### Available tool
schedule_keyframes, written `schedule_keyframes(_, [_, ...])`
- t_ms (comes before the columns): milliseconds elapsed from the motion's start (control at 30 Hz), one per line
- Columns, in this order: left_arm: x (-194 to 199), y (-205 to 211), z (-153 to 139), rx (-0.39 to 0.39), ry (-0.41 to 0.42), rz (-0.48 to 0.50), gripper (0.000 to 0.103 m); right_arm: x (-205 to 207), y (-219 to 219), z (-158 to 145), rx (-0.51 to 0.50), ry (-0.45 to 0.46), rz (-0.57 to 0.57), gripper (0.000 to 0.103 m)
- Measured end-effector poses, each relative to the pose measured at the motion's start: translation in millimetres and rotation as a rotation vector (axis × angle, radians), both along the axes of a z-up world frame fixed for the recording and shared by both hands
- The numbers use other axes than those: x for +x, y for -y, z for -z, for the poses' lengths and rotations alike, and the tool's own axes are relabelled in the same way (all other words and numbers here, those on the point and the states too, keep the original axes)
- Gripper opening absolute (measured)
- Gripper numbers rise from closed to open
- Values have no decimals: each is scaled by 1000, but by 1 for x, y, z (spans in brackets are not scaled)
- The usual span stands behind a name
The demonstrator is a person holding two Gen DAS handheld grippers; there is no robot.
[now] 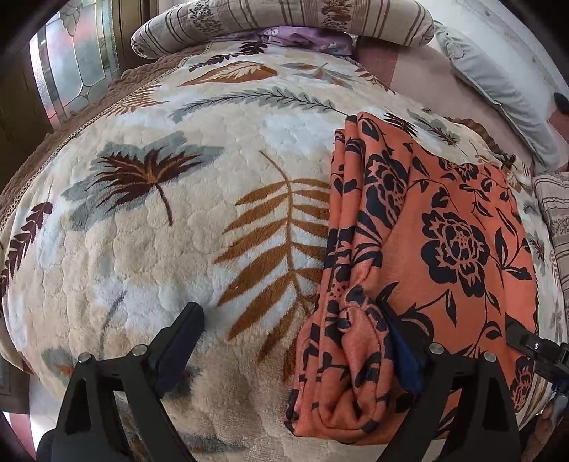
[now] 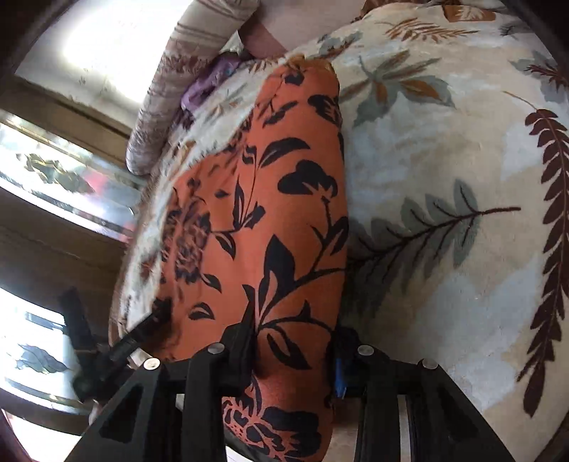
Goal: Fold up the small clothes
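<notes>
the left gripper [image 1: 295,341] has its jaws spread wide: the left finger [image 1: 181,334] hangs over bare blanket, and the right finger [image 1: 402,341] lies against the folded orange cloth [image 1: 444,227], its bunched left edge sitting loose between the two. nothing is pinched there. the right gripper [image 2: 291,352] has its jaws drawn in on the near end of the same orange cloth [image 2: 256,213], a finger pressed to each side of the fold, so it is clamped on the fabric. the cloth, orange with a black flower print, lies folded into a long strip on a fluffy cream blanket [image 1: 142,248] patterned with brown and grey leaves. beyond it at the head of the bed sits a striped pillow [image 1: 284,21], with a purple cloth [image 1: 306,39] tucked under its edge.
</notes>
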State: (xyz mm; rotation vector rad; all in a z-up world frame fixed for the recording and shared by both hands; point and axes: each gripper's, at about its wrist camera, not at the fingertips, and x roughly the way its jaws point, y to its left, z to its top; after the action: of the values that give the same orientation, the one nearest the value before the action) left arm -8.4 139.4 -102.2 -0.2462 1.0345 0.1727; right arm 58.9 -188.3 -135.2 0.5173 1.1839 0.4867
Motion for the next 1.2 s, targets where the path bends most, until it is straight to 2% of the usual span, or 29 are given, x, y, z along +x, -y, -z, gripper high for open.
schedule_keyframes(67, [-1, -2, 0, -4, 4, 4, 96, 4, 18, 4, 131, -53, 46, 58])
schedule_keyframes(100, [-1, -3, 1, -9, 6, 5, 96, 6, 28, 0, 190, -51, 80, 61])
schedule_keyframes(167, [-1, -4, 2, -11, 13, 8, 97, 12, 47, -11, 268, 0, 154, 77])
schedule_keyframes(233, [-1, -5, 3, -12, 18, 12, 97, 25, 55, -11, 329, -4, 183, 80])
schedule_keyframes(300, [-1, -6, 3, -11, 19, 12, 98, 49, 51, 6, 369, -81, 186, 80])
schedule_keyframes(333, [-1, -6, 4, -10, 20, 14, 98, 60, 46, 14, 368, -113, 176, 78])
schedule_keyframes(400, [-1, -7, 4, -12, 24, 17, 98, 75, 30, 24, 323, -143, 135, 41])
schedule_keyframes(433, [-1, -7, 4, -12, 26, 20, 98, 76, 26, 16, 275, -113, 135, 34])
schedule_keyframes(500, [-2, -7, 5, -11, 30, 23, 99, 64, 11, -17, 146, 32, 100, 31])
schedule_keyframes(533, [-2, -6, 5, -10, 31, 22, 99, 59, 6, -23, 94, 67, 98, 31])
schedule_keyframes(567, [-1, -6, 5, -9, 31, 21, 100, 57, 1, -18, 27, 59, 89, 31])
schedule_keyframes(600, [-1, -5, 5, -5, 30, 22, 101, 61, -1, -3, -19, 15, 86, 31])
schedule_keyframes(667, [-1, -6, 5, -8, 32, 24, 101, 61, 14, 10, 86, -30, 146, 52])
schedule_keyframes(700, [-1, -7, 6, -12, 34, 26, 101, 57, 20, 7, 116, -39, 176, 59])
schedule_keyframes(733, [-2, -7, 6, -12, 35, 26, 101, 51, 25, -1, 103, -10, 200, 63])
schedule_keyframes(800, [-2, -7, 6, -8, 37, 24, 101, 37, 27, -28, 61, 89, 203, 63])
schedule_keyframes(900, [-2, -7, 6, -10, 36, 21, 101, 13, 22, -65, 118, 196, 184, 63])
schedule_keyframes(933, [-2, -7, 7, -11, 37, 21, 101, 11, 17, -72, 140, 218, 159, 67])
schedule_keyframes(967, [-2, -7, 7, -14, 37, 21, 101, 6, 8, -76, 165, 229, 119, 77])
schedule_keyframes(1033, [-3, -9, 6, -34, 36, 21, 100, 3, -9, -63, 185, 183, 37, 81])
schedule_keyframes(1100, [-8, -15, 3, -103, 34, 14, 96, 8, -25, -23, 140, 56, -13, 82])
schedule_keyframes(1133, [-14, -19, -1, -146, 39, 11, 92, 7, -24, -14, 145, 73, 2, 81])
schedule_keyframes(1167, [-21, -21, -4, -182, 49, 17, 80, 4, -21, -16, 173, 110, 20, 81])
schedule_keyframes(1200, [-28, -21, -5, -181, 49, 29, 75, 4, -19, -17, 189, 101, 26, 81])
